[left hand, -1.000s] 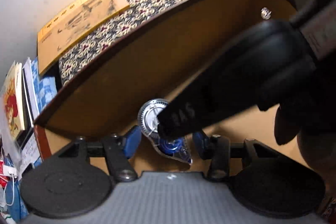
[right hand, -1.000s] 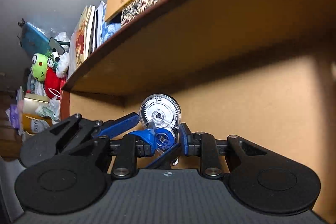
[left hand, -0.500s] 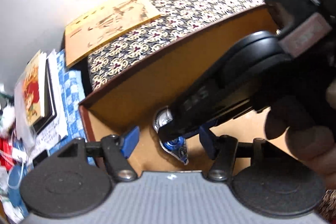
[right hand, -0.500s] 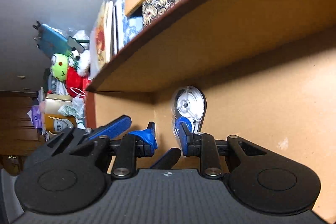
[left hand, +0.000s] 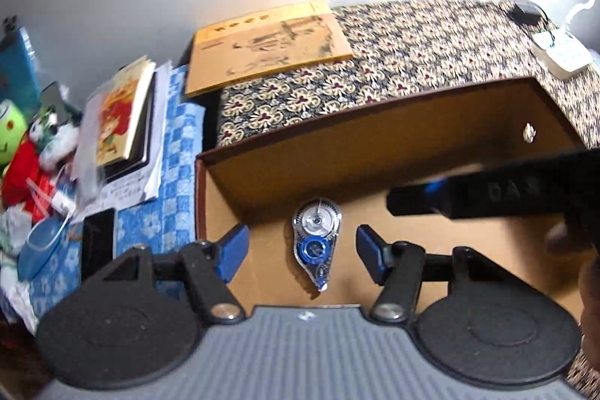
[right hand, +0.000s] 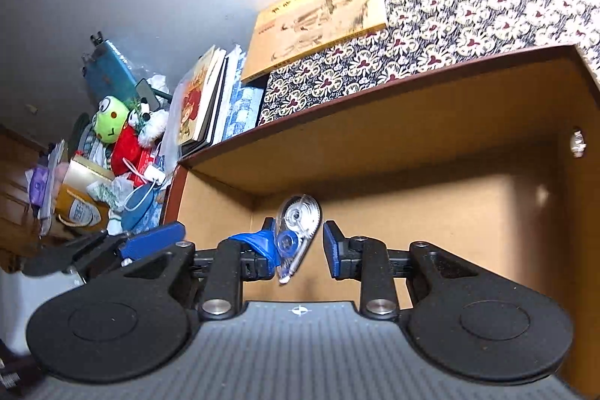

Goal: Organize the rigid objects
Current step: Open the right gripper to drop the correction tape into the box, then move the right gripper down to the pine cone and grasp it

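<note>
Released correction tape [left hand: 317,245] lying in drawer [left hand: 375,152], right tongs [right hand: 298,250] parted

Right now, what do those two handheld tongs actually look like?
Both look alike: the left tongs and right tongs have blue fingers on black linkage arms with silver bolts, two round black discs, and a ribbed grey body with a small crosshair mark. No cables or sleeves show.

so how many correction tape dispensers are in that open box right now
1. The correction tape dispenser lies on the floor of the box, near the back left corner, between the open fingers of both tools. The box's near right part is hidden.
</note>
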A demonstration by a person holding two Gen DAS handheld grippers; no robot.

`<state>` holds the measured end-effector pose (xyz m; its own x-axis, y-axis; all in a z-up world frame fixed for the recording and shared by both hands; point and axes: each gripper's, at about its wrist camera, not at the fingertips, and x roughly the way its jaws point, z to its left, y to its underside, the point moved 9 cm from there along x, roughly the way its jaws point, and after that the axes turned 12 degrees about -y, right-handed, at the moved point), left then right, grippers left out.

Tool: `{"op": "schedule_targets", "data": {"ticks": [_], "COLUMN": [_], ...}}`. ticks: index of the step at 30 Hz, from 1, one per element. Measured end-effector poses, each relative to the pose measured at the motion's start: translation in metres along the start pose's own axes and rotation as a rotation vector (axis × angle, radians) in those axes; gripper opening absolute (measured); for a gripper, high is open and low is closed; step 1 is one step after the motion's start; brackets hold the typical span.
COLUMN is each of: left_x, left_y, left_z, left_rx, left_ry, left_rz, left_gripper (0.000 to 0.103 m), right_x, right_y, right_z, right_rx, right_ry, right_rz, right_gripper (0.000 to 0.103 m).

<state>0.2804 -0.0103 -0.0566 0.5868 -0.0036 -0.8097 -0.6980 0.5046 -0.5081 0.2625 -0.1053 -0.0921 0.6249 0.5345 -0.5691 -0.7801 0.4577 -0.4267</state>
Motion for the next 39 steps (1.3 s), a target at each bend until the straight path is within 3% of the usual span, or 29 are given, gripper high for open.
{"op": "schedule_targets", "data": {"ticks": [11,25,39], "left_x": [-0.054,-0.11,-0.134], "left_y": [0.017,0.065,0.101], "left_z": [-0.013,-0.041,-0.056], "left_rx": [-0.101,-0.195,-0.27], "left_ry": [-0.103,-0.149,-0.191], "left_rz": [-0.029,-0.023,0.002], "left_gripper": [0.064,0.066,0.068], "right_x": [-0.052,-0.11,-0.144], "right_y": [0.025,0.068,0.097], "right_z": [0.009,0.028,0.026], "right_rx": [-0.074,-0.24,-0.375], "right_ry": [-0.047,-0.065,-0.101], "right_rz": [-0.06,-0.137,-0.235], "right_gripper": [0.011,0.012,0.012]}}
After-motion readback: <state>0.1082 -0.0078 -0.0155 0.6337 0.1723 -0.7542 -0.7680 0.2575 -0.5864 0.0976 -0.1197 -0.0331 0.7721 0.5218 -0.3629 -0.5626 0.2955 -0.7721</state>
